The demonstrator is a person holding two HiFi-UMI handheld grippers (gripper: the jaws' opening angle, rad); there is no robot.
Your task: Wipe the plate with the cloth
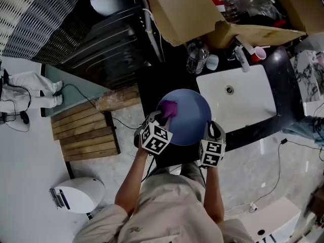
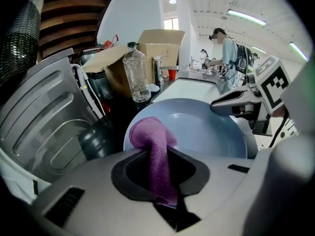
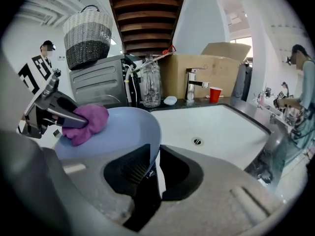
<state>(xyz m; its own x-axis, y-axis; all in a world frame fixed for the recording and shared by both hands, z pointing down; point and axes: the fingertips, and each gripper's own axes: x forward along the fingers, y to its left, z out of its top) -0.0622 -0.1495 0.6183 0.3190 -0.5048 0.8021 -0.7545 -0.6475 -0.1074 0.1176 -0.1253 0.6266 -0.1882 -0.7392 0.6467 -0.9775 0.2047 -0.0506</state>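
Purple cloth is clamped between the closed fingers of my left gripper and pressed on the blue plate near its ten o'clock rim. My right gripper pinches the rim at five o'clock, holding the plate over the desk. The bare face lies toward four o'clock.

Bright, even indoor light. Overhead glow from ceiling strips in left gripper view; white sink nearly blown out in head view. Soft sheen on plate. Gripper views fisheye: bent edges, dark corners, nearest foreground blurred. Shadows faint.
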